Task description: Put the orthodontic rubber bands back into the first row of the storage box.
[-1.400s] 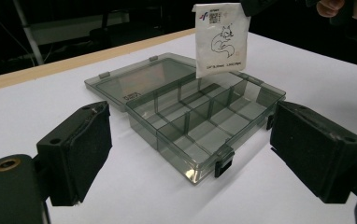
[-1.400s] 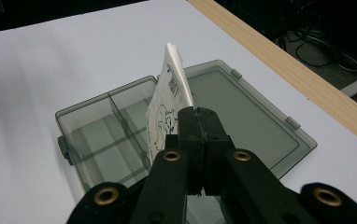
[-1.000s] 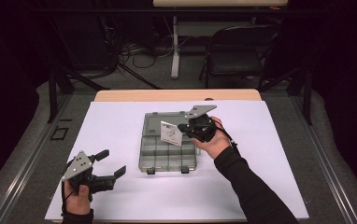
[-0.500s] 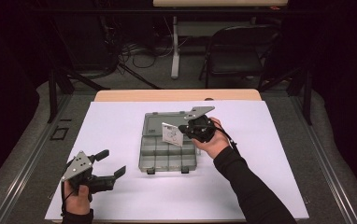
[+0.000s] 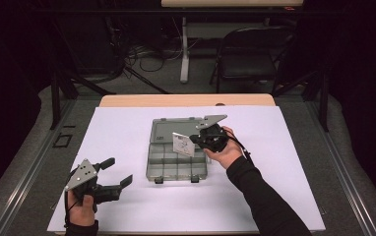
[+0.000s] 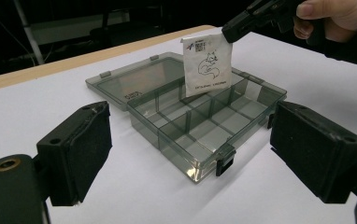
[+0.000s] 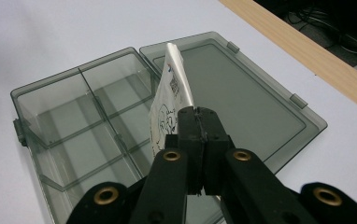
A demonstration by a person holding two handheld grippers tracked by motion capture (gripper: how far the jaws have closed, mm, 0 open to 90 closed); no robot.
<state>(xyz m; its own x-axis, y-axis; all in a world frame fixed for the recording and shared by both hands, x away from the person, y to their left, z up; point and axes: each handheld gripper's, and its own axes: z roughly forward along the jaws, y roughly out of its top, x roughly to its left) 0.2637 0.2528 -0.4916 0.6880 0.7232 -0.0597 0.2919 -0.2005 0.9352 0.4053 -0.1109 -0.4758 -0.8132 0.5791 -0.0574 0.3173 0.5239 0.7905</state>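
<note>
One white packet (image 5: 183,144) hangs pinched in right claw (image 5: 195,139) above organizer box (image 5: 176,168).

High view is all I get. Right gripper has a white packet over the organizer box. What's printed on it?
Observer: The left gripper view shows the white packet carries a line-drawn animal, a small code square and tiny text I can't read.
Operator: How is it pinched?
Observer: By its upper corner; the right gripper is shut on it.
Operator: Anything in the organizer box?
Observer: The compartments I can see in the organizer box look empty.
Operator: Left gripper?
Observer: The left gripper is open, facing the box.
</note>
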